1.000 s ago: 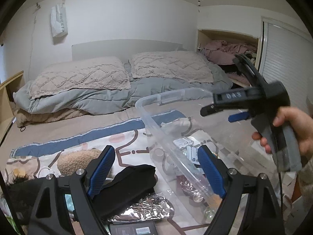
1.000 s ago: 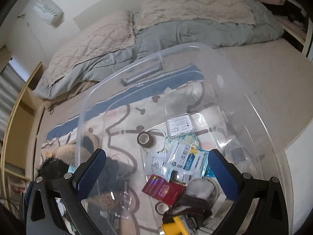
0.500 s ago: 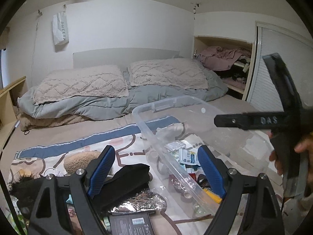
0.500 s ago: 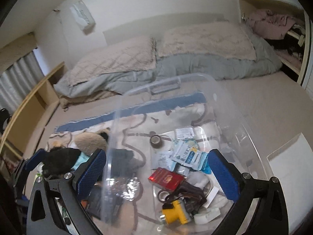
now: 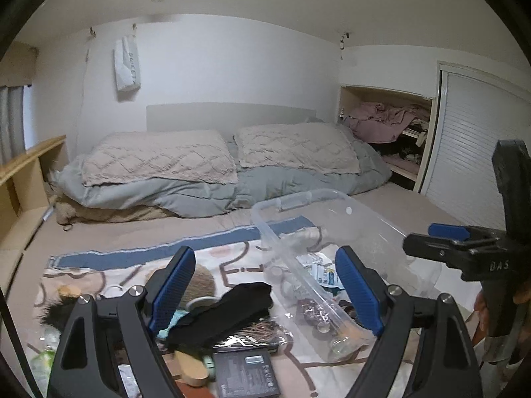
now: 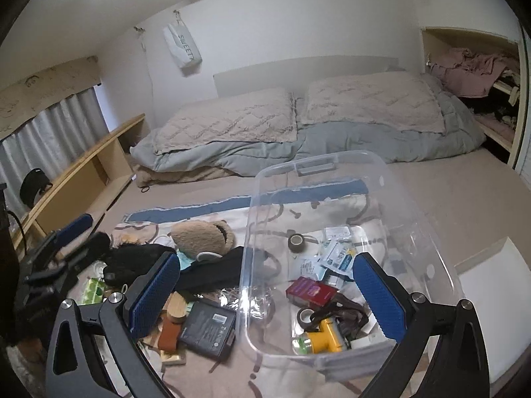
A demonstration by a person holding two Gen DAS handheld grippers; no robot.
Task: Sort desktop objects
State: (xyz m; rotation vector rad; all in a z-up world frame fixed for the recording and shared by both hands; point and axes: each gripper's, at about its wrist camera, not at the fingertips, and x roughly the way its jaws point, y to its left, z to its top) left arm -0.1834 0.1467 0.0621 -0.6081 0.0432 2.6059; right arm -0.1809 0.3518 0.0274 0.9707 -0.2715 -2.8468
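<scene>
A clear plastic bin point(image 6: 327, 162) stands on the patterned blanket with a red box point(image 6: 312, 290), a yellow torch point(image 6: 323, 331), tape rolls and paper packets inside. To its left lie a brown plush slipper point(image 6: 202, 235), black cloth point(image 6: 215, 268), a dark flat box point(image 6: 209, 326) and a wooden brush point(image 6: 177, 308). My right gripper point(image 6: 267, 295) hangs open above the bin's near left corner, holding nothing. My left gripper point(image 5: 265, 288) is open over the black cloth point(image 5: 225, 311) and the bin's left rim point(image 5: 265, 232), also holding nothing. Each gripper shows at the edge of the other's view.
The blanket lies on a bed with two pillows point(image 5: 292, 146) and a grey duvet at the head. A wooden shelf point(image 6: 83, 169) runs along the left. An open closet point(image 5: 388, 132) and a slatted door stand at the right. A hand point(image 5: 491, 301) holds the right gripper's handle.
Both grippers have drawn back and risen, so the bin and the clutter look smaller and lower. The right view has levelled from a tilt. Both pairs of jaws stayed open.
</scene>
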